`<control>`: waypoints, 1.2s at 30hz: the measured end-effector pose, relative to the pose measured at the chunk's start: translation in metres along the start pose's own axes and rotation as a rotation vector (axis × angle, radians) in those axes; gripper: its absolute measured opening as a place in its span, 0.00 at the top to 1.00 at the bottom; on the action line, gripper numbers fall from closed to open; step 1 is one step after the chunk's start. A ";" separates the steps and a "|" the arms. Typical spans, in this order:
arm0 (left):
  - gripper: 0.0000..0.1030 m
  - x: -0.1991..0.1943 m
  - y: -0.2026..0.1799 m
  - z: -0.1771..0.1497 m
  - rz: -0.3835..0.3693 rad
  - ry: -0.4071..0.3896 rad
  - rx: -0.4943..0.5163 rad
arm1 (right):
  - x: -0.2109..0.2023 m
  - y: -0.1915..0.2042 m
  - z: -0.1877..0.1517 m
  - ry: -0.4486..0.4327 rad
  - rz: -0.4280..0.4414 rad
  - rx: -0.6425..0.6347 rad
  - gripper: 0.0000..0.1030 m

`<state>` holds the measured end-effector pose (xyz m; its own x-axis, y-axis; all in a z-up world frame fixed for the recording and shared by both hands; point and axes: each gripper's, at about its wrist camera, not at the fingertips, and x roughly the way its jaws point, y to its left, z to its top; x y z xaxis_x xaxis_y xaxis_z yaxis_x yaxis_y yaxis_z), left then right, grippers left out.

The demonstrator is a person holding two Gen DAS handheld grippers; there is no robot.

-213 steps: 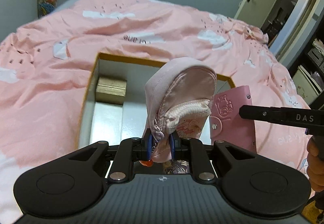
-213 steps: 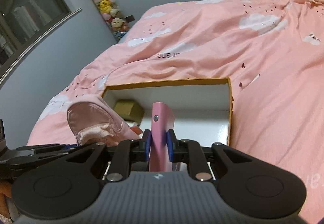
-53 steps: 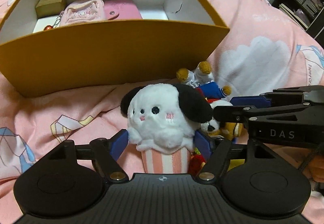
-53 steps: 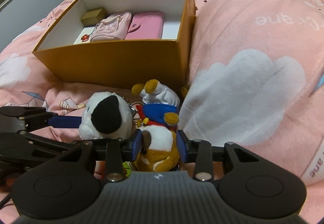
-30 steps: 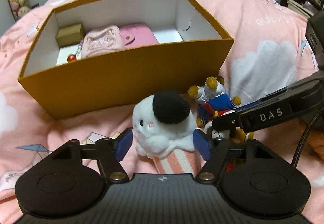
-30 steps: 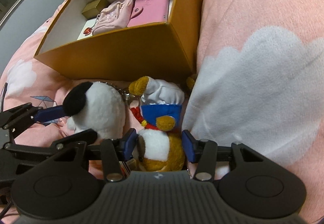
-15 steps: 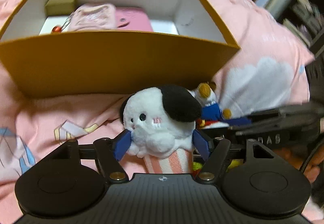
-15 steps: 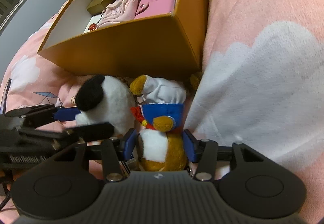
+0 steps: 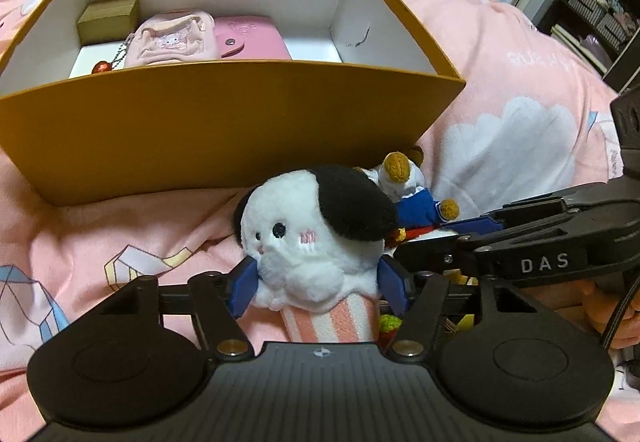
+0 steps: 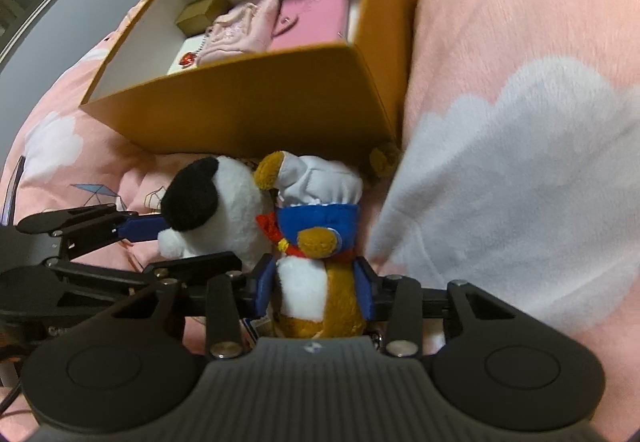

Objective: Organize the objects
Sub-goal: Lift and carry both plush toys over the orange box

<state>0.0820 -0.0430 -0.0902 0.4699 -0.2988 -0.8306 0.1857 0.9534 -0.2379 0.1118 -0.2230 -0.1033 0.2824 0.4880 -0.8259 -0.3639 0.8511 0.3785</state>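
Your left gripper (image 9: 318, 292) fingers now pressed on white-and-black plush (image 9: 316, 238); a second ago they stood wider. Right gripper (image 10: 316, 292) fingers likewise tightened onto bear plush (image 10: 316, 274). Both toys sit on bed (image 10: 520, 122), just before orange box (image 9: 224, 122). Likely next: lift both into box beside pink wallet (image 9: 250, 38). Soft pink quilt; dim bedroom, shelves at right.

the left gripper (image 9: 316, 282) sits low, pointing forward, its blue fingers (image 9: 243, 284) pressed into either side of a plush. the right gripper (image 10: 316, 292) lies just beside it, crossing in from the right, blue fingers (image 10: 265, 288) closed against a second plush. part of the right hand (image 9: 610, 312) shows behind its gripper.
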 end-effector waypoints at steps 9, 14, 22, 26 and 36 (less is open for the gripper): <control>0.33 -0.040 0.021 -0.001 -0.098 -0.092 -0.118 | -0.037 0.033 0.006 -0.077 -0.057 -0.151 0.60; 0.34 -0.067 0.022 0.004 -0.137 -0.162 -0.128 | -0.063 0.055 0.013 -0.127 -0.055 -0.241 0.60; 0.34 -0.102 0.027 0.020 -0.198 -0.270 -0.180 | -0.098 0.080 0.032 -0.232 -0.032 -0.303 0.60; 0.34 -0.114 0.028 0.037 -0.197 -0.331 -0.181 | -0.114 0.087 0.047 -0.289 -0.028 -0.321 0.60; 0.34 -0.110 0.034 0.085 -0.147 -0.407 -0.165 | -0.116 0.087 0.094 -0.372 -0.041 -0.278 0.60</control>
<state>0.1102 0.0186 0.0364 0.7554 -0.3922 -0.5249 0.1512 0.8838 -0.4427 0.1310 -0.1867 0.0645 0.5821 0.5345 -0.6128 -0.5554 0.8118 0.1805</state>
